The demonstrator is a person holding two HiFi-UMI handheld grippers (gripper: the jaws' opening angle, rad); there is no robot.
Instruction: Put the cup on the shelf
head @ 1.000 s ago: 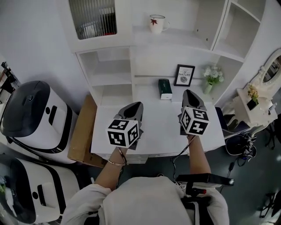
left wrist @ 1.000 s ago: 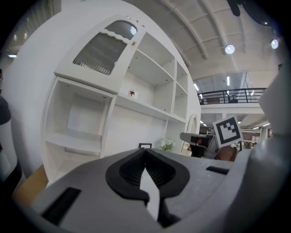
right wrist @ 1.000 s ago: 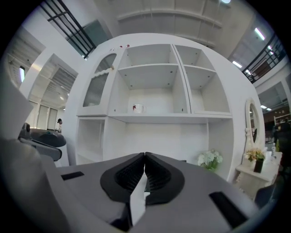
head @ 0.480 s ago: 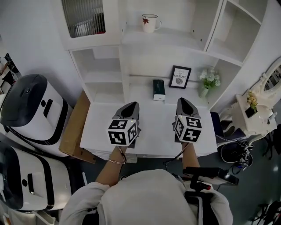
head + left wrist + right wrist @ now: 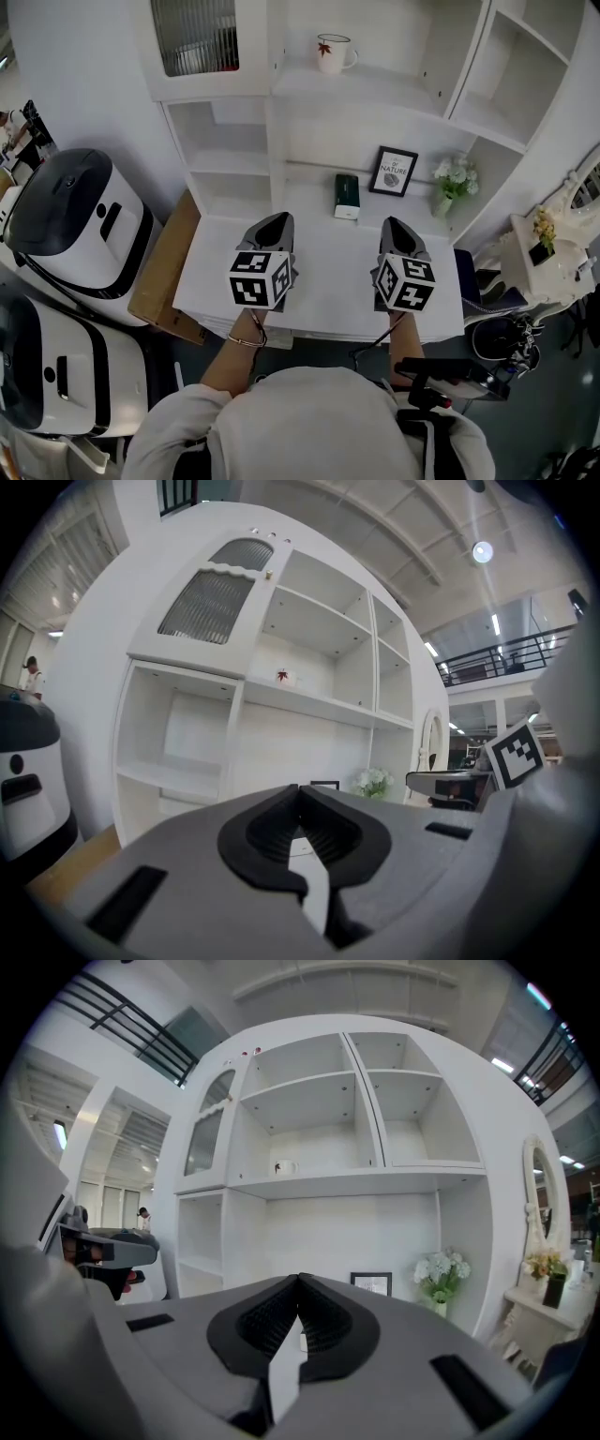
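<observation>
**Cup up on the shelf, both grippers closed and empty**

Head view: the white cup [image 5: 334,52], printed with a red leaf, stands upright on the upper shelf [image 5: 394,91] of the white wall unit. Its handle is to the right. Lower down, over the white desk [image 5: 328,291], the left gripper [image 5: 277,218] and the right gripper [image 5: 393,223] are held side by side. Both point toward the unit and are well apart from the cup. A green box [image 5: 347,196], a framed picture [image 5: 395,172] and a vase of white flowers [image 5: 455,174] stand beneath the shelf.

Left gripper view: the jaws are pressed together with nothing between them. A tiny red-marked speck on the shelf above is probably the cup, though it is too small to be sure.

Right gripper view: the jaws meet tip to tip, also empty. The cup shows small on the same shelf, with the framed picture and flowers below it.
</observation>
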